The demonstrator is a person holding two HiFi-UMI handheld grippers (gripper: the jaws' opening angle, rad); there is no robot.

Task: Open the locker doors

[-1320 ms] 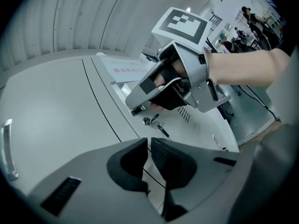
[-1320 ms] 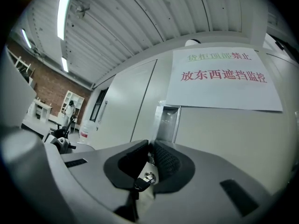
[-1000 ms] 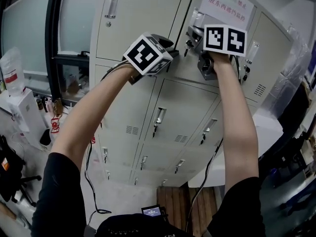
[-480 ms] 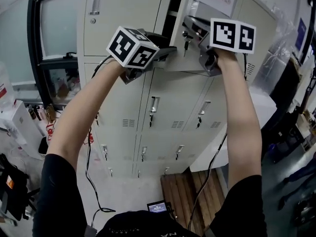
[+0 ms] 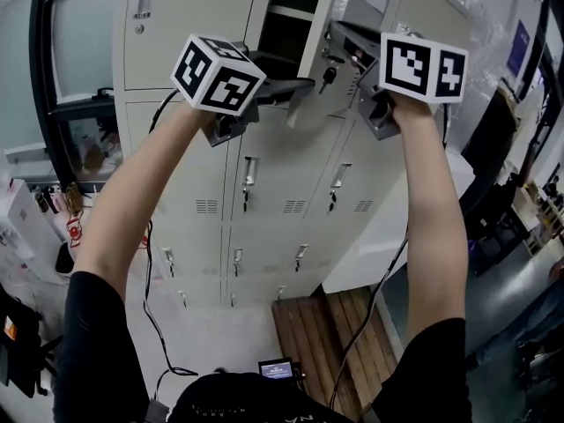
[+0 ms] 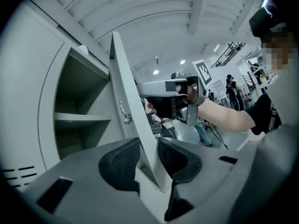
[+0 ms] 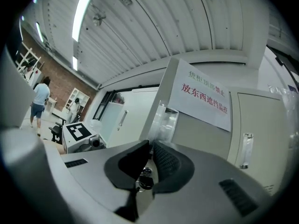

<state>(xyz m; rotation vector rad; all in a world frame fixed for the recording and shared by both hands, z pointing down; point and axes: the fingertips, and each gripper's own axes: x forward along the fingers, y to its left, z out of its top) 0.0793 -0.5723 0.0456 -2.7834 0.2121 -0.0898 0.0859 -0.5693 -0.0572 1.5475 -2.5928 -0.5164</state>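
The upper middle locker door (image 5: pixel 335 104) stands partly open, and the dark compartment (image 5: pixel 286 25) behind it shows a shelf (image 6: pixel 79 118). My left gripper (image 5: pixel 295 86) is at the door's free lower edge. In the left gripper view the thin door edge (image 6: pixel 126 87) runs between the two pads, and the left gripper (image 6: pixel 148 157) stands open around it. My right gripper (image 5: pixel 342 47) is on the door's front at its handle. In the right gripper view the right gripper (image 7: pixel 150 164) is shut on that handle, with the small dark key (image 7: pixel 145 177) showing between the pads.
Closed lockers with handles (image 5: pixel 249 174) (image 5: pixel 337 183) fill the rows below, and another door (image 7: pixel 245 143) is at the right. A paper sign (image 7: pixel 203 99) hangs on the open door. A wooden pallet (image 5: pixel 326 333) lies on the floor, with a window (image 5: pixel 79 130) at the left. People stand far off.
The door has swung from nearly closed to well open, so the dark inside now shows. Both grippers came outward with it, and my view has shifted right.
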